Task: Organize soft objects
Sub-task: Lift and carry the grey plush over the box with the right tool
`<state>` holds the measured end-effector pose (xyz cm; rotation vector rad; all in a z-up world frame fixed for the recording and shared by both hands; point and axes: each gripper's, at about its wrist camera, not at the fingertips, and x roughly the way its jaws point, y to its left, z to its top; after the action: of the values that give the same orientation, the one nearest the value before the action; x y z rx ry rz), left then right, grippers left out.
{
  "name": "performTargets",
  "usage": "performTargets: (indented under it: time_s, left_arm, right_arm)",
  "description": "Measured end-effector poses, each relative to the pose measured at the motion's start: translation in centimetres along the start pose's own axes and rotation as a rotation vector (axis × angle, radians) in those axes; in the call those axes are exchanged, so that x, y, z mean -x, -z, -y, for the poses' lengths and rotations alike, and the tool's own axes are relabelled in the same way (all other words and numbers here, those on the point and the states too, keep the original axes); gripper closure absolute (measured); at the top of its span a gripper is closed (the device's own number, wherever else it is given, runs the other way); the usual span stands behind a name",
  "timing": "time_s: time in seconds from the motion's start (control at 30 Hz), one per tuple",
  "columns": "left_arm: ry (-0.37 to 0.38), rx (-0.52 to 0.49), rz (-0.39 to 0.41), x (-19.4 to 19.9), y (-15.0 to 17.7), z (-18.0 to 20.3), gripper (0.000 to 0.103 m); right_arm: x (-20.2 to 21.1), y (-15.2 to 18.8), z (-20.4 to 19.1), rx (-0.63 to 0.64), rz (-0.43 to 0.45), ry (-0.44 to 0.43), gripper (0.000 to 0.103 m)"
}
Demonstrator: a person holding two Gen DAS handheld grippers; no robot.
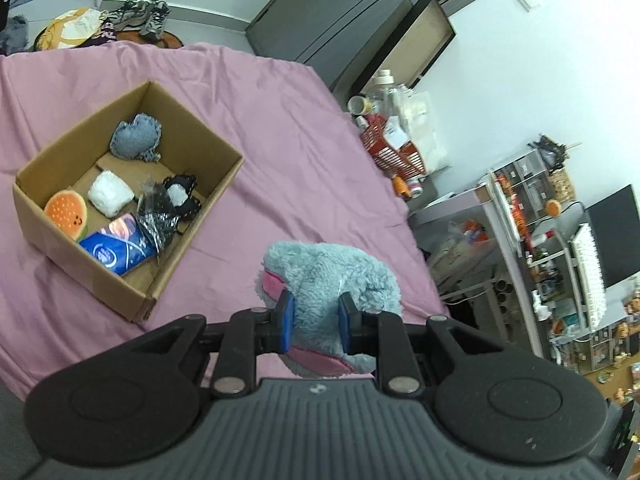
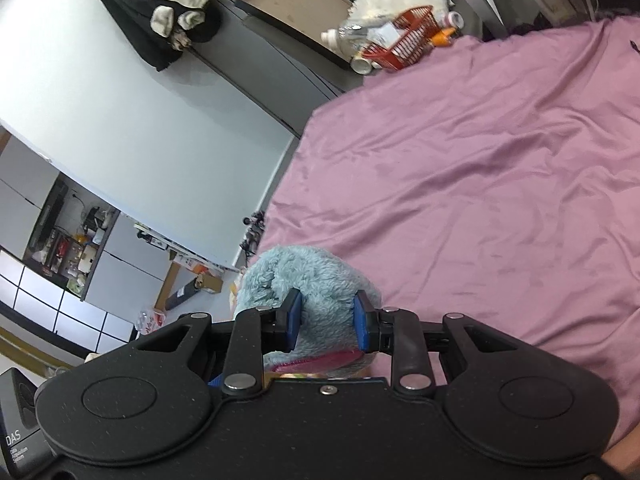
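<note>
Fluffy blue plush toy with pink trim, clamped by both our left gripper and right gripper, hangs above the pink bed sheet. Risk: uneven pull stretches it or one grip slips off the pile. Cardboard box sits nearby, already crowded, so it may not fit.

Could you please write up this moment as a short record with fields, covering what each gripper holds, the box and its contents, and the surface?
left gripper: shut on blue plush toy
right gripper: shut on blue plush toy, seen from its own camera
plush position: beside the cardboard box, not in it
box contents: orange burger plush, white bundle, grey-blue plush, blue packet, black mesh item
surface: pink bedsheet
</note>
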<state>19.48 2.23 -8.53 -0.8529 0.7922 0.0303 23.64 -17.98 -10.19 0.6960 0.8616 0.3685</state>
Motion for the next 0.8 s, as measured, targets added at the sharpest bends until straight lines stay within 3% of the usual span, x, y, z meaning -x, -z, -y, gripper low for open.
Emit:
performTargets:
  time_s: [0.47,0.8]
  left_arm:
    - [0.02,0.005,0.083,5.7,-4.7,-4.4,0.082]
    - [0.003,-0.005,0.115,7.0,-9.4,-7.7,0.082]
  right_arm:
    - [-3.4,3.1,-7.1,0.041,-0.011,-0.076,0.076]
    - [-7.2,4.2,-10.7,0.042,-0.019,-0.103,0.076]
